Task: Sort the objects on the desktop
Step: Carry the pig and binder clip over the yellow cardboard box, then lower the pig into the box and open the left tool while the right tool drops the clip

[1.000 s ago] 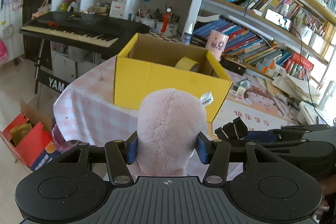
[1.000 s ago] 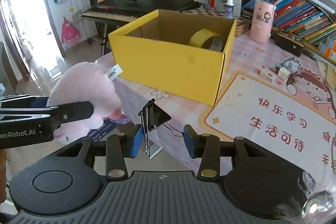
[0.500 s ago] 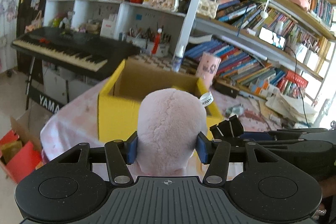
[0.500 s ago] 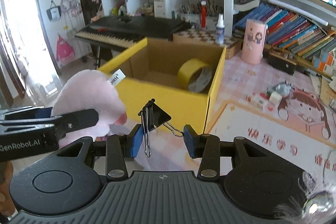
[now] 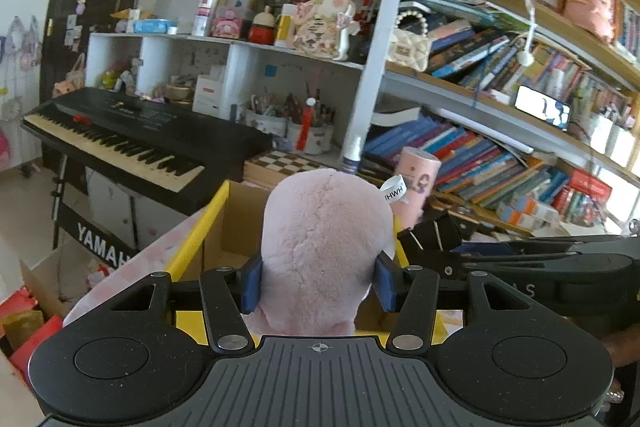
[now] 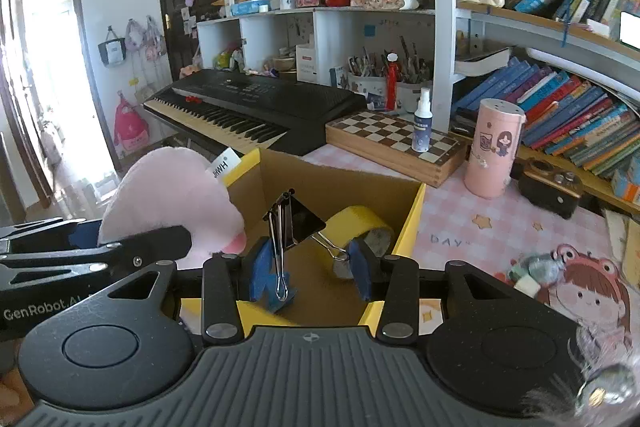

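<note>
My left gripper [image 5: 318, 281] is shut on a pink plush toy [image 5: 324, 247] with a white tag, held over the near left part of the open yellow cardboard box [image 5: 200, 227]. The toy also shows in the right wrist view [image 6: 172, 199]. My right gripper [image 6: 308, 269] is shut on a black binder clip [image 6: 296, 223] by its wire handles, above the inside of the box [image 6: 412, 223]. A roll of yellow tape [image 6: 360, 227] lies inside the box.
A pink cylinder [image 6: 494, 149], a spray bottle [image 6: 422, 121] on a chessboard box [image 6: 384, 143], and small items [image 6: 536, 269] on a cartoon mat stand on the pink checked table. A black keyboard [image 6: 256, 103] and bookshelves are behind.
Both grippers have moved forward with their objects, from in front of the yellow box to over its opening. Their grips are unchanged.
</note>
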